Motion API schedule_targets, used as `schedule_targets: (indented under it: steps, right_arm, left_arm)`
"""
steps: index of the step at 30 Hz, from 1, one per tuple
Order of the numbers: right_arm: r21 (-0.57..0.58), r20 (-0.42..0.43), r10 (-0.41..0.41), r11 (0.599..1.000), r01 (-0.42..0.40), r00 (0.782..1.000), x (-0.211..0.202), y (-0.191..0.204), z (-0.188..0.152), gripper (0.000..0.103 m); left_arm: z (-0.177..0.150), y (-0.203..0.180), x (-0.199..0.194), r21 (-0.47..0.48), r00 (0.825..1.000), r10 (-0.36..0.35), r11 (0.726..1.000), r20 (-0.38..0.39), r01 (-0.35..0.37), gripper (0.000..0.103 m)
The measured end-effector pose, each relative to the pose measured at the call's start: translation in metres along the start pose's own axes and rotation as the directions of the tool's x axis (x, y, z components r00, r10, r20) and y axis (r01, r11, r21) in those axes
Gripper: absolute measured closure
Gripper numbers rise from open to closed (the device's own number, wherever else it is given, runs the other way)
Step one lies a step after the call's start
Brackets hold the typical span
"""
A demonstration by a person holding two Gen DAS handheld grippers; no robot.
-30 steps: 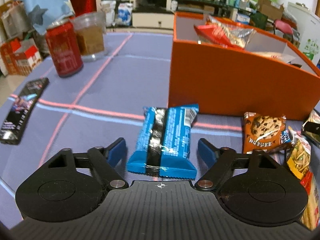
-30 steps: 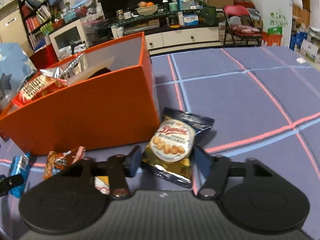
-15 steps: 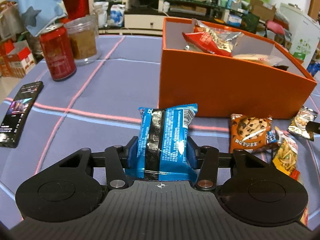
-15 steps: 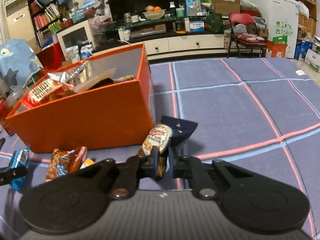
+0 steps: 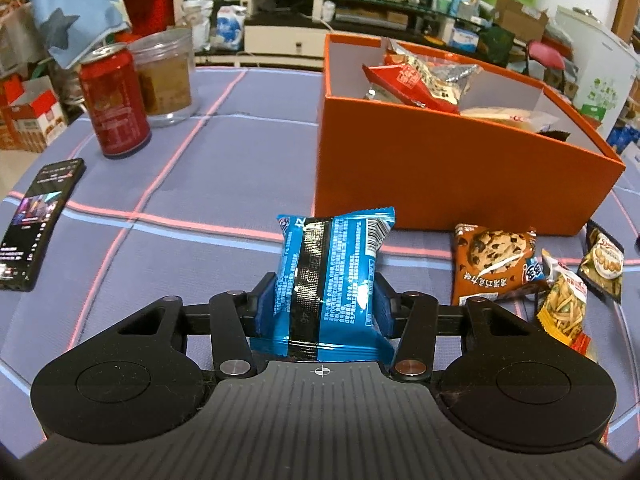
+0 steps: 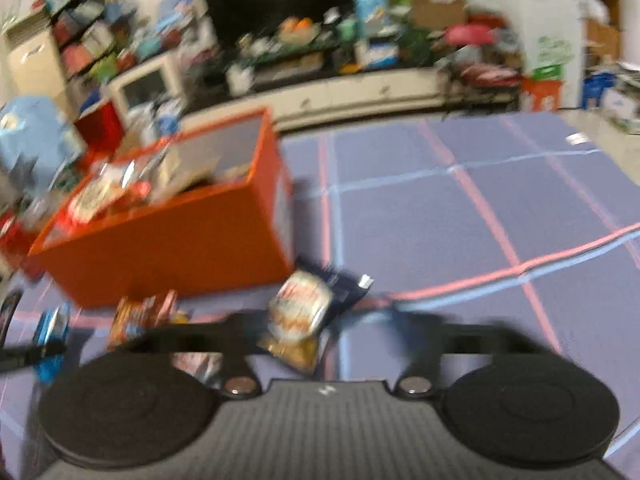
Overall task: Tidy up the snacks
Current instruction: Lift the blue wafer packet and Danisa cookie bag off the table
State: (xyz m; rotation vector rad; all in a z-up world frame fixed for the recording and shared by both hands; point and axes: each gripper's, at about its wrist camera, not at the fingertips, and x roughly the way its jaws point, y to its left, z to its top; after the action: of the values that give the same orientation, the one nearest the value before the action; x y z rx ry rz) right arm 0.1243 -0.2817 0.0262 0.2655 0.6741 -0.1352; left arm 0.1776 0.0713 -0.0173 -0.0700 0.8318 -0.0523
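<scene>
My left gripper (image 5: pixel 320 304) is shut on a blue snack packet (image 5: pixel 332 264), its blue pads pressing both sides and holding it just above the cloth. The orange box (image 5: pixel 440 184) with several snack bags stands right behind it. A cookie packet (image 5: pixel 492 260), a yellow-green snack bag (image 5: pixel 562 308) and a dark gold-fronted packet (image 5: pixel 606 264) lie at the box's front right. The right wrist view is blurred. There my right gripper (image 6: pixel 320 320) is opening, jaws spread wide. The gold-fronted packet (image 6: pixel 300 304) sits between them, no pad pressing it, beside the orange box's (image 6: pixel 172 256) corner.
A red can (image 5: pixel 114 104) and a clear jar (image 5: pixel 166 76) stand at the back left, and a black phone (image 5: pixel 36 216) lies at the left edge. Open purple tablecloth (image 6: pixel 460 208) stretches to the right of the box. Cluttered shelves lie beyond the table.
My left gripper closed on the blue packet and raised it slightly. My right gripper pinched the gold-fronted packet, then sprang wide open, letting it go, and moved a little up and back.
</scene>
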Motion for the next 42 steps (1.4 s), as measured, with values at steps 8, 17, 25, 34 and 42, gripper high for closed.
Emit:
schedule_targets:
  steps: [8,17,25,34,42]
  right_arm:
    - [0.084,-0.078,-0.135,0.986,0.141,0.988,0.049,0.031,-0.013,0.005]
    - [-0.091,-0.055,-0.098,0.992,0.093,0.994,0.031,0.039,-0.024,0.065]
    - [-0.13,0.064,0.0,0.992,0.008,0.998,-0.033,0.049,-0.009,0.064]
    - [-0.194,0.113,0.101,0.978,-0.078,0.989,-0.057,0.075,-0.002,0.064]
    - [-0.194,0.134,0.142,0.974,-0.115,0.981,-0.063,0.082,0.005,0.064]
  left_arm:
    - [-0.001,0.0,-0.004,0.025,0.999,0.032,0.999,0.022,-0.033,0.059]
    - [0.003,0.003,-0.009,0.047,0.995,0.089,0.995,0.034,-0.091,0.059]
    - [0.009,-0.001,-0.031,0.068,0.992,0.095,0.993,0.079,-0.1,0.059]
    - [0.012,-0.007,-0.053,0.066,0.991,0.091,0.993,0.103,-0.098,0.059]
    - [0.017,-0.016,-0.066,0.084,0.989,0.078,0.992,0.123,-0.089,0.059]
